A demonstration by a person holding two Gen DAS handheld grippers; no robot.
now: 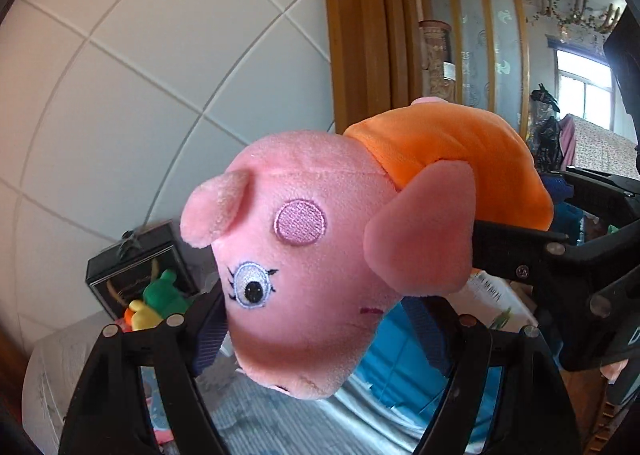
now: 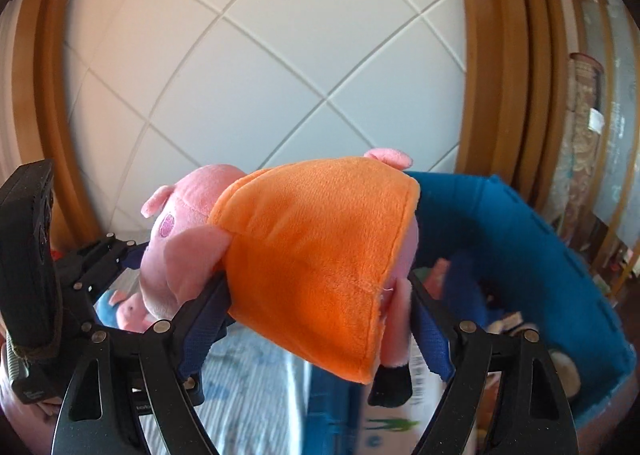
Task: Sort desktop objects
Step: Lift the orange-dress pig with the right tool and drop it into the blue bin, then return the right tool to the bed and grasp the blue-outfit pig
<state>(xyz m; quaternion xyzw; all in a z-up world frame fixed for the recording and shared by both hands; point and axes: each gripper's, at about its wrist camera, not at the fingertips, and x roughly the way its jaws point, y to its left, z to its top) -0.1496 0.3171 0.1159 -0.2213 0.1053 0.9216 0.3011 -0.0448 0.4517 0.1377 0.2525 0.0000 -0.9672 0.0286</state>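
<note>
Nearest to me in the left wrist view, my left gripper (image 1: 320, 329) is clamped around the head of the pink pig plush (image 1: 304, 255), its blue-padded fingers (image 1: 210, 331) pressing into the soft cheeks from both sides at the bottom of the frame. In the right wrist view my right gripper (image 2: 320, 319) grasps the same pig plush (image 2: 316, 255) by its orange dress, the pads sunk into the fabric at lower centre. So the toy hangs in the air, carried between both grippers, head towards the left one.

My worry is the grip itself. The plush is short-pile fleece over squashy stuffing; it gives under the pads, so either side could slide out if I pull the two grippers apart or twist them against each other. The dress hem is loose cloth, and I judge the right gripper may hold more fabric than body, which would let the toy swing or drop.

Beyond the toy, at the right of the right wrist view, sits a blue felt bin (image 2: 540, 239) with soft, sagging walls and other items inside. If I release early, the pig could catch its rim and fall outside. Lower left, a second small plush (image 2: 124, 309) lies on a striped cloth (image 2: 248, 383). Farthest back is a tiled white wall (image 1: 140, 75) with wooden trim.
</note>
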